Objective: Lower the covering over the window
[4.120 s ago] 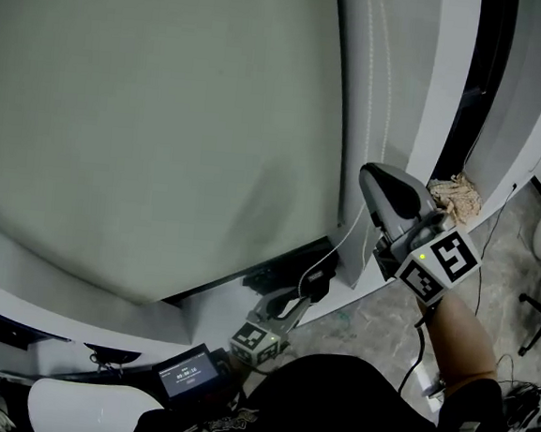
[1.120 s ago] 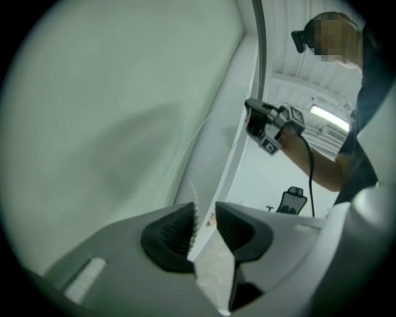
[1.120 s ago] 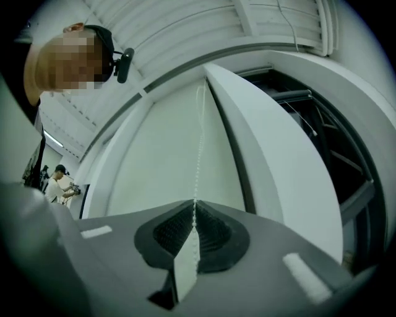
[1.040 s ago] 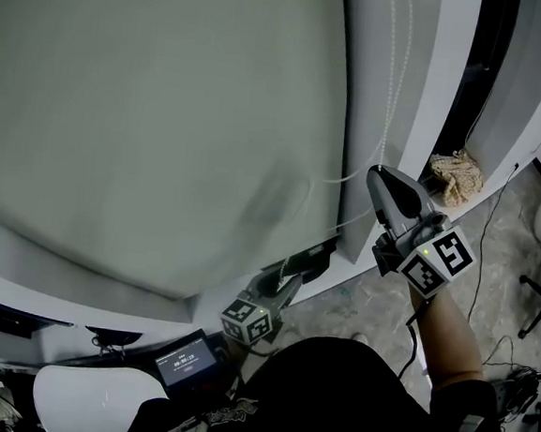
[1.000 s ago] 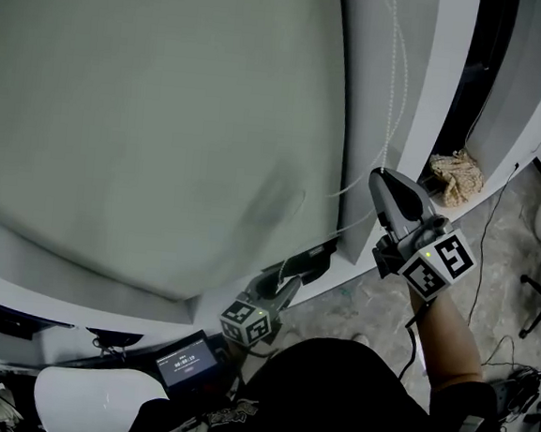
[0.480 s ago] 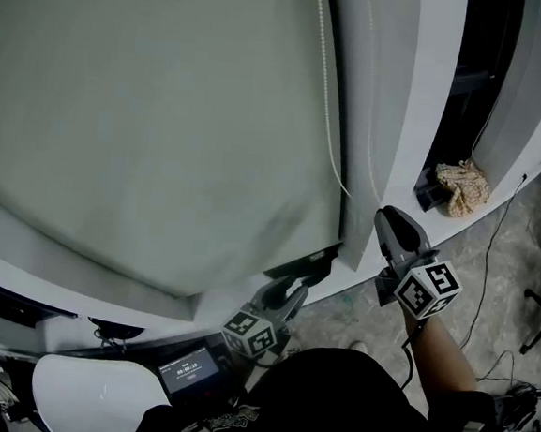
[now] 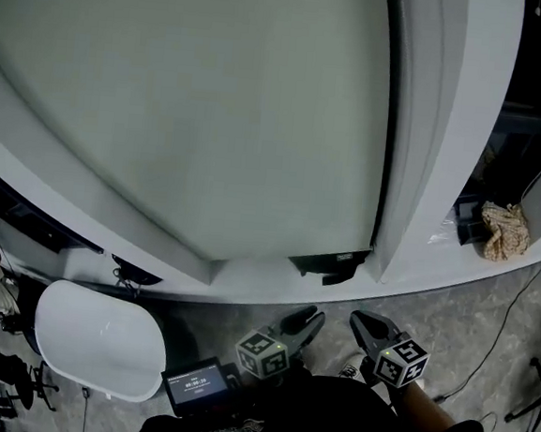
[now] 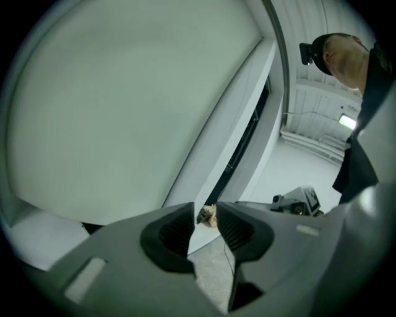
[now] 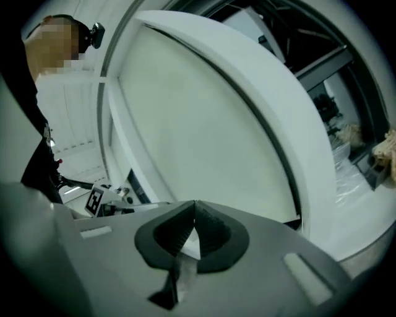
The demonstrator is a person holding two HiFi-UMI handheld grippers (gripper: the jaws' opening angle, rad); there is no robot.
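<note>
The head view looks steeply down on the blind (image 7: 186, 109); both gripper views share it from lower down.

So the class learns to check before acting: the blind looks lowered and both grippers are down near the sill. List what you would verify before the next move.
1. Blind covers the pane down to the sill: ok.
2. Left gripper free: ok. Its jaws have just been closing and stand slightly apart, with nothing between them.
3. Right gripper free: ok. Its jaws are together, with nothing between them.
4. Pull cord hanging loose: cannot tell, as it shows in no view.
5. Dark object at the blind's lower right corner clear of the fabric: cannot tell.
</note>
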